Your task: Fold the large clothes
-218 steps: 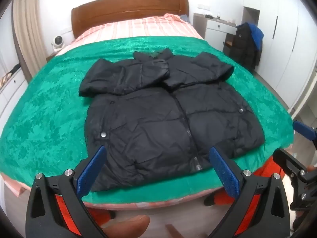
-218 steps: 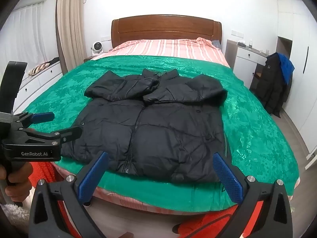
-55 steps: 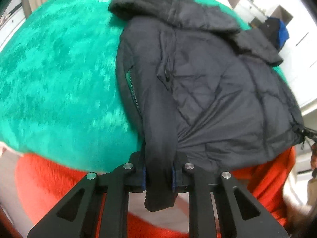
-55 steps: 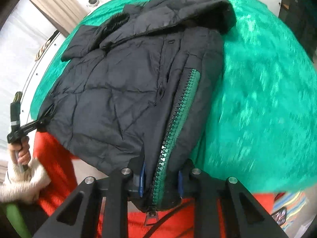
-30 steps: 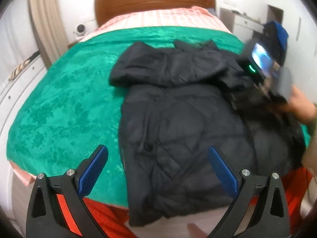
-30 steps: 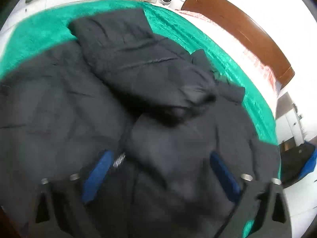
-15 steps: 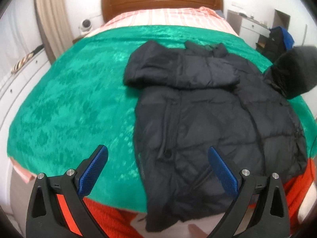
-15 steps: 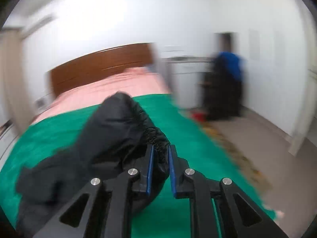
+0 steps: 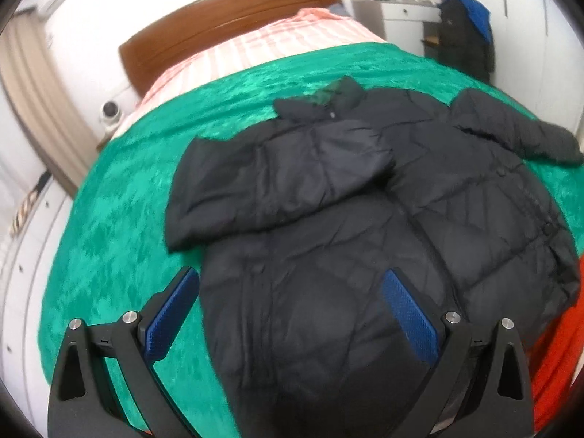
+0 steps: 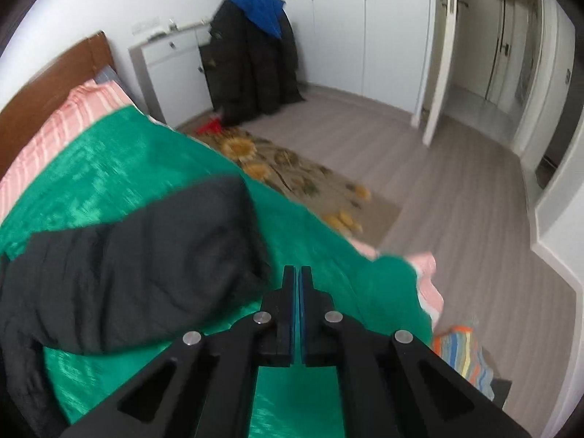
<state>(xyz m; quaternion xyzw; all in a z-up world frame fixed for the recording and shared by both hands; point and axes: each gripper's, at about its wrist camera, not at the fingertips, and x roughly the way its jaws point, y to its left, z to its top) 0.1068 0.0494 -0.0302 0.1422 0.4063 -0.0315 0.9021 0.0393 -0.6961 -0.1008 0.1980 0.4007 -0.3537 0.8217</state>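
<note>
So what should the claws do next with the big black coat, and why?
Probably fold the right sleeve back across the black puffer jacket. It sticks out sideways over the green bedspread, while the other sleeve already lies across the chest. The right claw is shut on nothing beside the cuff; the left claw is open.

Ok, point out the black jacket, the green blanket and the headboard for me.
black jacket (image 9: pixel 328 255), left wrist view, on its quilted front panel.
green blanket (image 9: pixel 120 219), left wrist view, on the bare stretch left of the jacket.
headboard (image 9: pixel 226 33), left wrist view, on its wooden face.
</note>
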